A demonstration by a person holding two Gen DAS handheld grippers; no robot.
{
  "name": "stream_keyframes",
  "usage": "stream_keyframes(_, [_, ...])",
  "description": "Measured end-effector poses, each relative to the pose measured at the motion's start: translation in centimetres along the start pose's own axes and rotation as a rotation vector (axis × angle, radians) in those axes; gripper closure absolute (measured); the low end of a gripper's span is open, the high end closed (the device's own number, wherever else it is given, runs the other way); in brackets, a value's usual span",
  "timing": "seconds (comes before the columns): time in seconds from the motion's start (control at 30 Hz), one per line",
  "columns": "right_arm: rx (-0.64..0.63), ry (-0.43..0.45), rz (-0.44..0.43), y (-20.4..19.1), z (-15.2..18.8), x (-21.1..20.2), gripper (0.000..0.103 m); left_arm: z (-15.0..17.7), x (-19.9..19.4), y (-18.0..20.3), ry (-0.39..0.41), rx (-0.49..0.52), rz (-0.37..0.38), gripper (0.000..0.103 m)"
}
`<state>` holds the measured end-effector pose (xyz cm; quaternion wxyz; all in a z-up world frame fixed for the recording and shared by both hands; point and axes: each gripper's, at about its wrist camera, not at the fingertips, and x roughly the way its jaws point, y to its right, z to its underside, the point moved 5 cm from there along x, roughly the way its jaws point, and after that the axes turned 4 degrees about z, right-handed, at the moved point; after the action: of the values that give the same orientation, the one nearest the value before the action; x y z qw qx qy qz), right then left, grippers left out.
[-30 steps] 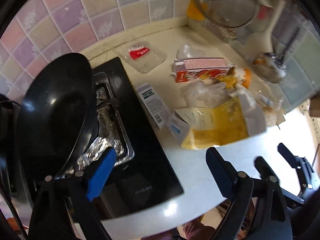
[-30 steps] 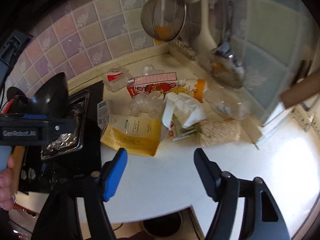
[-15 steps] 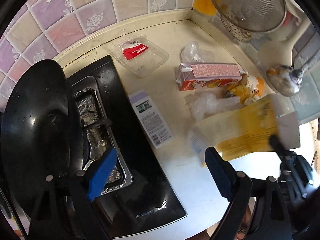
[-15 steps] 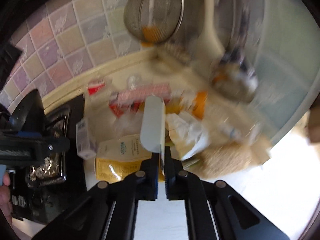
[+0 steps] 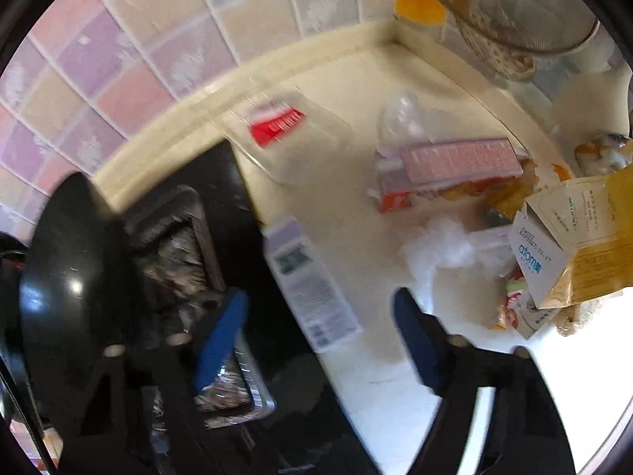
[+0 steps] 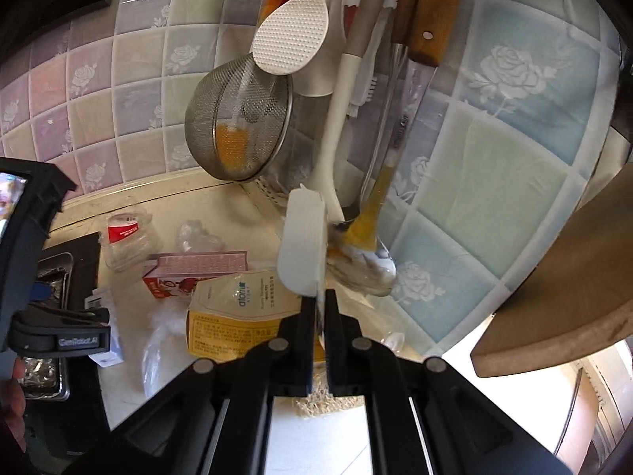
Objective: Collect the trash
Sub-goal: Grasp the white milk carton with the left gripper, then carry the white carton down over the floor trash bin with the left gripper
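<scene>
Right wrist view: yellow package [image 6: 237, 316] pinched inside right gripper [image 6: 321, 308].

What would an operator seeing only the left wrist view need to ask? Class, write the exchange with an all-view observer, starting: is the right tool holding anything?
Observer: Yes, the right tool is shut on the white flap of the yellow carton.
Operator: What hangs above it?
Observer: A white rice paddle, on the tiled wall.
Operator: Anything to its right?
Observer: A wooden cutting board, close to the camera.
</scene>
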<state>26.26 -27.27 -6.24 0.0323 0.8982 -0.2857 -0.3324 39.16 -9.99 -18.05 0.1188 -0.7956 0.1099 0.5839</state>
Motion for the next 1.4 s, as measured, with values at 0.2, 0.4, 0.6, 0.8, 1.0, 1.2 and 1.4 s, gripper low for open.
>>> stream_keyframes(0.2, [-0.01, -0.001, 0.006, 0.1, 0.3, 0.0, 0.1, 0.1, 3.2, 0.1, -0.111, -0.122, 0.035, 0.042])
stream_keyframes(0.4, [-0.022, -0.009, -0.008, -0.1, 0.5, 0.1, 0.1, -0.1, 5.9, -1.0, -0.155, -0.191, 0.024, 0.042])
stream_keyframes(0.6, [-0.022, -0.02, -0.019, 0.0, 0.7, 0.2, 0.1, 0.1, 7.8, -1.4, -0.198, -0.232, 0.043, 0.052])
stream_keyframes(0.8, [-0.031, -0.021, -0.024, 0.0, 0.9, 0.0, 0.1, 0.0, 7.8, -1.7, -0.18, -0.258, 0.074, 0.069])
stream_keyframes(1.0, [-0.037, -0.017, -0.022, 0.4, 1.2, -0.4, 0.1, 1.3, 5.4, -1.7, -0.141, -0.246, 0.094, 0.069])
stream_keyframes(1.2, [-0.03, 0.0, -0.036, 1.1, 1.4, -1.6, 0.1, 3.2, 1.3, -0.8, -0.095, -0.216, 0.122, 0.069])
stream_keyframes(1.4, [-0.028, 0.029, -0.109, 1.5, 1.9, -4.8, 0.1, 6.2, -4.0, 0.5, -0.018, -0.187, 0.163, 0.069])
